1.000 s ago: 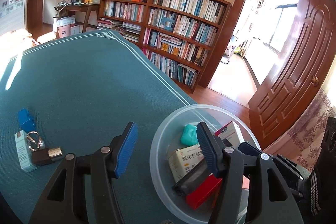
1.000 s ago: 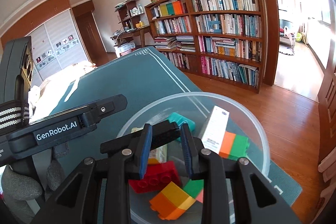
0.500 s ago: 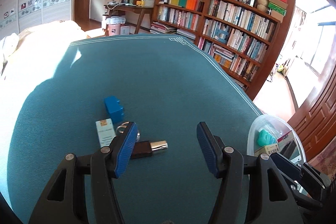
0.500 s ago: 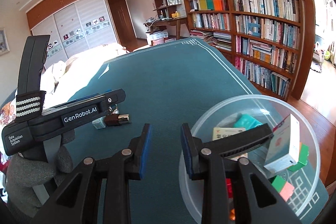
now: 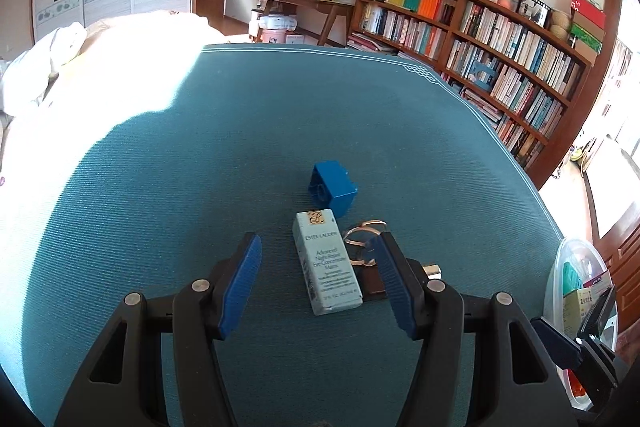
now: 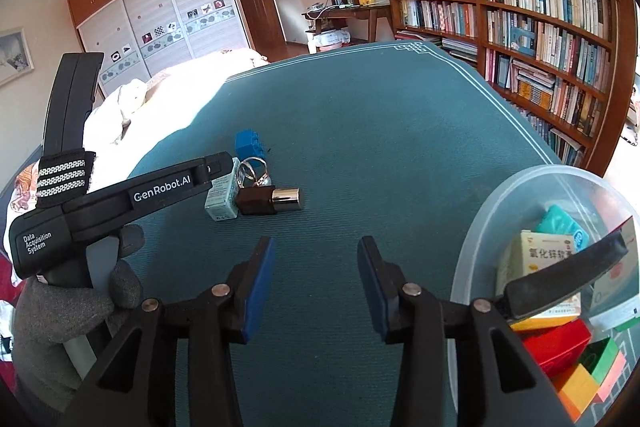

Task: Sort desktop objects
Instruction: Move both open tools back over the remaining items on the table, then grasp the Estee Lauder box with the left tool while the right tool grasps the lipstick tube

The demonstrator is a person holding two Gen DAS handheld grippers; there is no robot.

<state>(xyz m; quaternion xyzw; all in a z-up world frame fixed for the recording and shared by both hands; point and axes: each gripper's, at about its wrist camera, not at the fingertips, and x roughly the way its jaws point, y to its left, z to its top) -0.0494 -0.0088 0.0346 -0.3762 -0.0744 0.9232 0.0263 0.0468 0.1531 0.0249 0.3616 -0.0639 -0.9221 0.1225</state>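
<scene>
A second before, my left gripper [image 5: 320,283] had hung at the clear bowl [image 6: 480,227]; by this moment it had swung across the teal tablecloth [image 5: 280,131] to the small cluster of loose things. Its jaws stood about half wide, as before, with nothing pressed: the pale cosmetics box [image 5: 326,261] lay on the cloth in the gap between them, touching neither pad. My right gripper [image 6: 316,283] had been nearly shut over the bowl; it had pulled back beside the bowl, and its jaws had just been opening, standing moderately apart with only bare cloth between them.

I counted four loose items on the cloth: one cosmetics box, one blue toy brick [image 5: 333,189] just beyond it, one pair of metal rings [image 5: 362,241] and one dark brown tube with a gold cap [image 6: 272,199], both against the box's right side. The one bowl held a yellow medicine box [image 6: 548,259], a teal packet [image 6: 564,227], a white carton, a black bar leaning on the rim, and red, orange, green and pink bricks; I could not count those exactly.

The bowl sat at the near right corner of the table, close to the edge. The cloth was open on the far side and to the left of the cluster. In the right wrist view the left gripper's body [image 6: 120,203] and the gloved hand [image 6: 76,311] holding it stood close at the left.
</scene>
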